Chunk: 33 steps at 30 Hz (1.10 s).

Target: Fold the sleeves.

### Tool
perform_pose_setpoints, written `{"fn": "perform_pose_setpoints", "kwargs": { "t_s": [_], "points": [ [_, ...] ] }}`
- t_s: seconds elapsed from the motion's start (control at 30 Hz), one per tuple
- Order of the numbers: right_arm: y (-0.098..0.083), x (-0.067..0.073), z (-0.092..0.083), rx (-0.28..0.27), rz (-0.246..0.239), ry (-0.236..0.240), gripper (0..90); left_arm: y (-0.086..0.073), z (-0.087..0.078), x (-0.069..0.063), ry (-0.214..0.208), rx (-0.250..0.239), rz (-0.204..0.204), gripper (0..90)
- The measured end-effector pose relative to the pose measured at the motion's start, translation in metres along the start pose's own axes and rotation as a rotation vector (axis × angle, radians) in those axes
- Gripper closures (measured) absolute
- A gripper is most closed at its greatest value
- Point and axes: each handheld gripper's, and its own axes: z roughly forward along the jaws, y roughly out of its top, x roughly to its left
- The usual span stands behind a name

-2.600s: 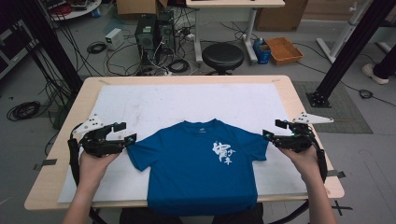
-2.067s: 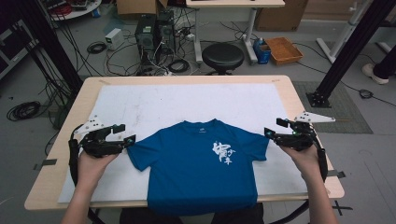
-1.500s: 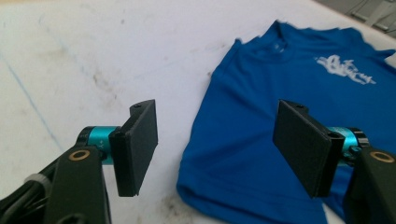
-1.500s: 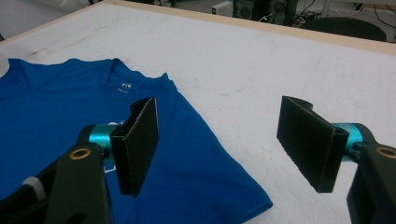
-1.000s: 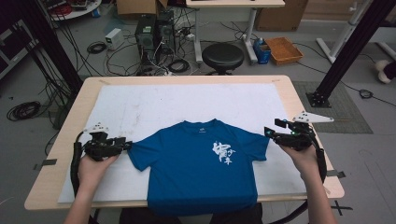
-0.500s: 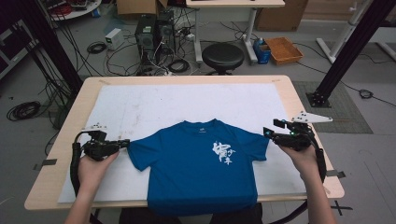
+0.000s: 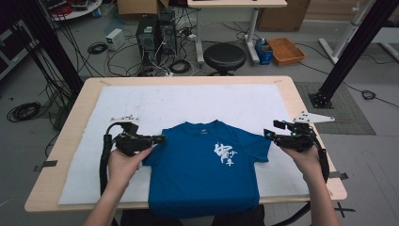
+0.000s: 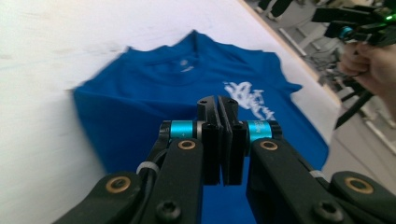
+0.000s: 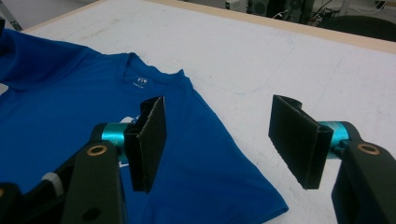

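Note:
A blue T-shirt (image 7: 207, 174) with white print lies face up on the white mat, its hem hanging over the near table edge. My left gripper (image 7: 161, 138) is shut on the shirt's left sleeve and holds it raised over the left shoulder, so the sleeve is folded inward. In the left gripper view the jaws (image 8: 219, 102) are pressed together above the blue shirt (image 8: 154, 93). My right gripper (image 7: 269, 133) hovers open at the right sleeve. In the right gripper view its pads (image 9: 224, 126) stand wide apart, with the sleeve's edge (image 9: 233, 186) lying flat below them.
A white mat (image 7: 188, 101) covers most of the wooden table (image 7: 66, 141). Beyond the far edge stand a black stool (image 7: 224, 55), a computer tower (image 7: 147, 33), floor cables and an orange tray (image 7: 286, 49). A black frame post (image 7: 348, 52) rises at the right.
The left gripper has shut on the left sleeve and moved right and up, pulling the sleeve in over the shirt. The right gripper has stayed in place, open.

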Motion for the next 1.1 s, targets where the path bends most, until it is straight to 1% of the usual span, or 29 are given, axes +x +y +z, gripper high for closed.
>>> {"fn": "perform_pose_setpoints", "kwargs": {
  "t_s": [0.03,0.13,0.2,0.23,0.27,0.3,0.33,0.37,0.4,0.43,0.47,0.5,0.57,0.63,0.67,0.7,0.73,0.77,0.8,0.83,0.87,0.9,0.93,1.07,1.1],
  "points": [
    [0.0,0.0,0.0,0.002,0.001,0.0,36.8,0.0,0.0,0.0,0.0,0.0,0.0,88.0],
    [0.0,0.001,0.001,0.005,0.003,-0.001,36.8,0.0,0.015,-0.002,0.0,0.011,-0.006,88.0],
    [0.0,0.001,0.002,0.003,-0.002,-0.006,36.9,-0.001,0.025,-0.001,-0.007,0.006,-0.023,88.0],
    [0.0,0.001,0.002,0.002,-0.002,-0.009,36.8,-0.002,0.035,0.0,-0.011,0.005,-0.033,88.0],
    [0.0,0.001,0.002,0.0,-0.003,-0.012,36.9,-0.003,0.039,0.0,-0.01,0.004,-0.037,88.0],
    [0.0,0.001,0.002,-0.001,-0.001,-0.018,36.9,-0.003,0.039,0.0,-0.01,0.004,-0.037,88.0],
    [0.0,0.001,0.001,-0.002,0.002,-0.02,36.9,-0.003,0.044,0.0,-0.006,0.004,-0.037,88.0],
    [0.0,0.001,0.001,-0.004,0.002,-0.023,36.8,-0.004,0.052,0.001,-0.011,0.005,-0.04,87.9],
    [-0.001,0.0,0.001,-0.007,0.002,-0.032,36.9,-0.005,0.055,0.001,-0.013,0.0,-0.041,87.7],
    [-0.001,0.0,0.001,-0.007,0.002,-0.032,36.9,-0.005,0.055,0.001,-0.013,0.0,-0.041,86.1],
    [-0.002,0.0,0.001,-0.01,0.009,-0.044,36.9,-0.006,0.06,0.002,-0.012,-0.012,-0.041,79.4],
    [-0.002,0.0,0.001,-0.01,0.009,-0.044,36.9,-0.006,0.06,0.002,-0.012,-0.012,-0.041,75.3],
    [-0.003,-0.001,0.002,-0.01,0.009,-0.053,36.9,-0.006,0.06,0.002,-0.013,-0.028,-0.02,67.7],
    [-0.003,-0.001,0.002,-0.015,0.009,-0.064,36.9,-0.006,0.056,0.003,-0.009,-0.042,0.01,59.8],
    [-0.003,-0.001,0.002,-0.015,0.009,-0.064,36.9,-0.007,0.053,0.003,-0.005,-0.054,0.029,59.8],
    [-0.003,-0.001,0.002,-0.022,0.01,-0.079,36.8,-0.007,0.049,0.004,0.009,-0.069,0.051,55.9],
    [-0.003,-0.001,0.002,-0.022,0.01,-0.079,36.8,-0.007,0.044,0.005,0.025,-0.086,0.074,55.9],
    [-0.003,-0.001,0.001,-0.026,0.017,-0.098,36.9,-0.008,0.039,0.007,0.036,-0.104,0.093,50.8],
    [-0.004,-0.001,0.001,-0.028,0.019,-0.106,36.9,-0.009,0.027,0.011,0.064,-0.139,0.128,49.6],
    [-0.004,-0.001,0.001,-0.028,0.026,-0.113,36.9,-0.01,0.021,0.014,0.079,-0.158,0.151,46.5],
    [-0.005,-0.002,0.001,-0.026,0.03,-0.118,36.9,-0.011,0.016,0.017,0.098,-0.166,0.174,43.9],
    [-0.005,-0.003,0.001,-0.028,0.036,-0.126,36.9,-0.011,0.01,0.02,0.122,-0.164,0.193,43.7],
    [-0.006,-0.004,0.001,-0.031,0.048,-0.129,37.3,-0.011,0.004,0.022,0.143,-0.172,0.203,43.7],
    [-0.01,-0.008,0.001,-0.039,0.094,-0.142,42.7,-0.013,-0.02,0.034,0.19,-0.222,0.236,41.9],
    [-0.011,-0.009,0.001,-0.041,0.095,-0.145,43.8,-0.013,-0.02,0.034,0.19,-0.222,0.236,41.8]
  ]
}}
